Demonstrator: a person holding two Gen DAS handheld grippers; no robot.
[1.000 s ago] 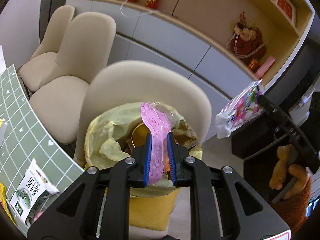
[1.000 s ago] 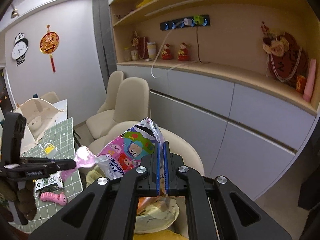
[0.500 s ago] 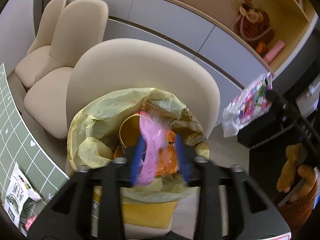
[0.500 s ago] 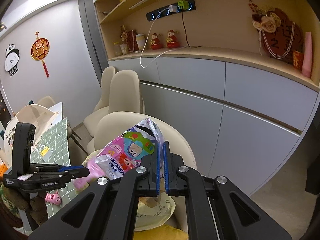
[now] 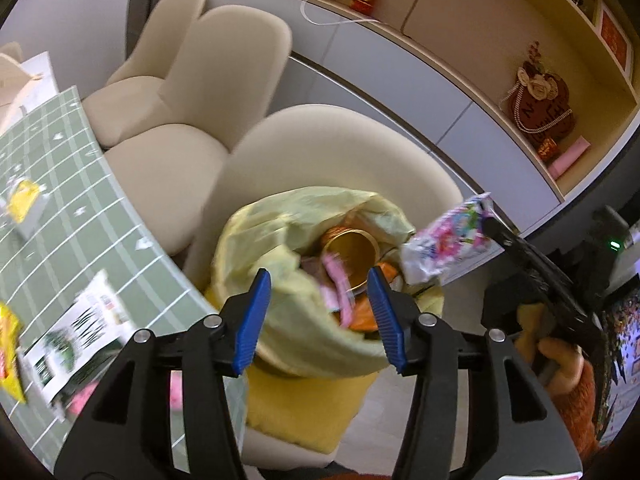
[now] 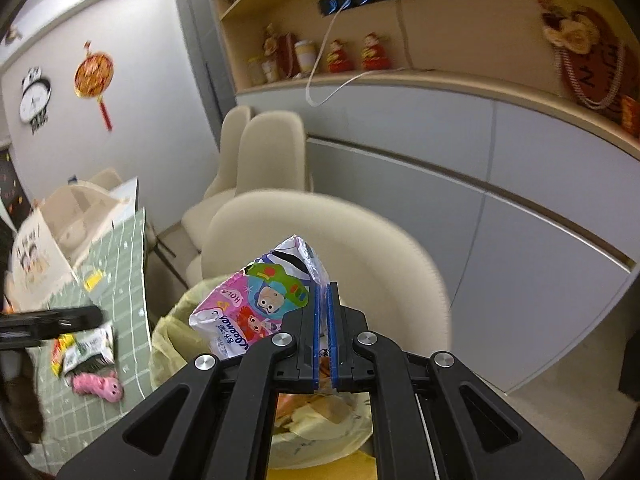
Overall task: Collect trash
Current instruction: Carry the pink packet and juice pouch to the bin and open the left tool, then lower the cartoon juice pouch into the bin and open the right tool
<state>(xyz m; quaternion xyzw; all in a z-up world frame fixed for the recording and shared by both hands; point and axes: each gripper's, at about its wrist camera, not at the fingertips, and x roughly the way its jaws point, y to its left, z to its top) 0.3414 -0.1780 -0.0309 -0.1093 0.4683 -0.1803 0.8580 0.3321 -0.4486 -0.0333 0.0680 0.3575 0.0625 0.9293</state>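
A yellow bin lined with a pale yellow bag [image 5: 296, 232] sits on a cream chair, holding a gold tin [image 5: 352, 248] and other trash. My left gripper [image 5: 318, 312] is open and empty above the bin; a pink wrapper [image 5: 338, 284] lies blurred inside it. My right gripper [image 6: 325, 320] is shut on a pink cartoon snack bag [image 6: 256, 304], held above the bin's bag [image 6: 172, 332]. That snack bag also shows in the left wrist view [image 5: 448, 244].
A green grid-patterned table [image 5: 60, 208] stands left of the bin with a green-white packet [image 5: 76, 340], a yellow packet [image 5: 8, 340] and a pink caterpillar toy [image 6: 98, 386]. Cream chairs [image 5: 224, 52] and grey cabinets [image 6: 500, 184] stand behind.
My left gripper opened and let go of the pink wrapper, which dropped into the bin. My right gripper stayed shut on the snack bag and moved closer over the bin.
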